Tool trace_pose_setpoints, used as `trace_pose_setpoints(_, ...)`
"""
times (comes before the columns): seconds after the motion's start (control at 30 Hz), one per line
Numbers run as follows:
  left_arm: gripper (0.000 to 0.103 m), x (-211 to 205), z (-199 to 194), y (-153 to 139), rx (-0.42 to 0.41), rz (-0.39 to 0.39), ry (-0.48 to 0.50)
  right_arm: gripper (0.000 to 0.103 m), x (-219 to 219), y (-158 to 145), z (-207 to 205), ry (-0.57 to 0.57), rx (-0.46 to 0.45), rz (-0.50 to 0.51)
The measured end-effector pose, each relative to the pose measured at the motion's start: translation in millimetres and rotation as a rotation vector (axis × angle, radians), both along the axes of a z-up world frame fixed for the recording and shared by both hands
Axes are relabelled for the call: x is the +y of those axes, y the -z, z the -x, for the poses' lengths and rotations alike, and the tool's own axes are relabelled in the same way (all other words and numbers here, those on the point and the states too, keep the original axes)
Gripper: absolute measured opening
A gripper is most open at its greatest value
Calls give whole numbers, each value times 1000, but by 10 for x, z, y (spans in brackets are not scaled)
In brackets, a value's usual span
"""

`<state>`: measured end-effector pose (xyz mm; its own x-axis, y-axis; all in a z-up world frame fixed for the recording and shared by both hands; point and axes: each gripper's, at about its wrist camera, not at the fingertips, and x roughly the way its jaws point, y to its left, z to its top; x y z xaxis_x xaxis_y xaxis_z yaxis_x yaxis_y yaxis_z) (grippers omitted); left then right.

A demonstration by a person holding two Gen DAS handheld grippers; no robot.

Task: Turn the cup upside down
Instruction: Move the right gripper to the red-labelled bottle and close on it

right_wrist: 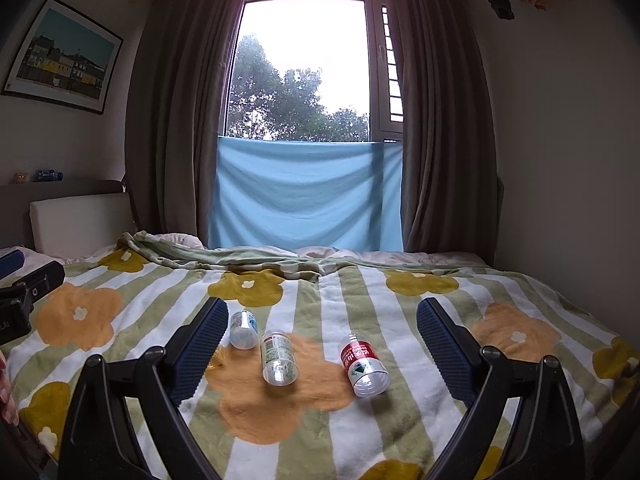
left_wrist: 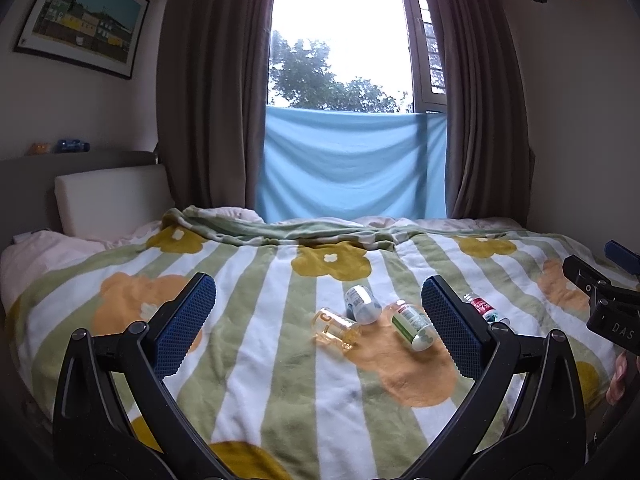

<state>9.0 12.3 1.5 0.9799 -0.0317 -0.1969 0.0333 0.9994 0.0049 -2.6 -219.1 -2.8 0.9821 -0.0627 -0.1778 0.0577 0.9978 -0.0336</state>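
Observation:
Several small clear plastic cups lie on their sides on the flowered blanket (left_wrist: 248,364). In the left wrist view there is an amber cup (left_wrist: 335,328), a blue-and-white labelled one (left_wrist: 362,304), a green-labelled one (left_wrist: 412,323) and a red-labelled one (left_wrist: 482,306) partly behind my finger. My left gripper (left_wrist: 318,300) hangs open above the blanket, short of them. In the right wrist view the blue-and-white cup (right_wrist: 242,329), green-labelled cup (right_wrist: 279,356) and red-labelled cup (right_wrist: 363,362) lie between the fingers of my open right gripper (right_wrist: 323,312). The amber cup (right_wrist: 218,357) is mostly hidden there.
The bed fills the foreground, with a crumpled blanket fold (left_wrist: 280,228) and a white headboard cushion (left_wrist: 112,200) behind. Curtains and a blue cloth (right_wrist: 304,196) cover the window wall. The other gripper shows at each view's edge (left_wrist: 600,292) (right_wrist: 28,284), with a hand (right_wrist: 5,392).

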Motion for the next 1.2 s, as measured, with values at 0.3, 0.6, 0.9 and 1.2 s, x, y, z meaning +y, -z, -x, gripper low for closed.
trace_pose_setpoints(0.3, 103, 40, -212, 108, 72, -4, 5, 94, -197, 93, -829, -61, 166, 60)
trace_pose_setpoints(0.6, 103, 204, -629, 314, 163, 7, -20, 94, -639, 518, -2181, -76, 505, 40)
trace_pose_setpoints(0.9, 103, 249, -1201, 711, 316, 3, -17, 94, -898, 1265, -2921, -56, 788, 12)
trace_pose_setpoints(1.2, 103, 286, -1393, 961, 397, 20, 1, 70, -941, 1639, -3176, -51, 905, -14)
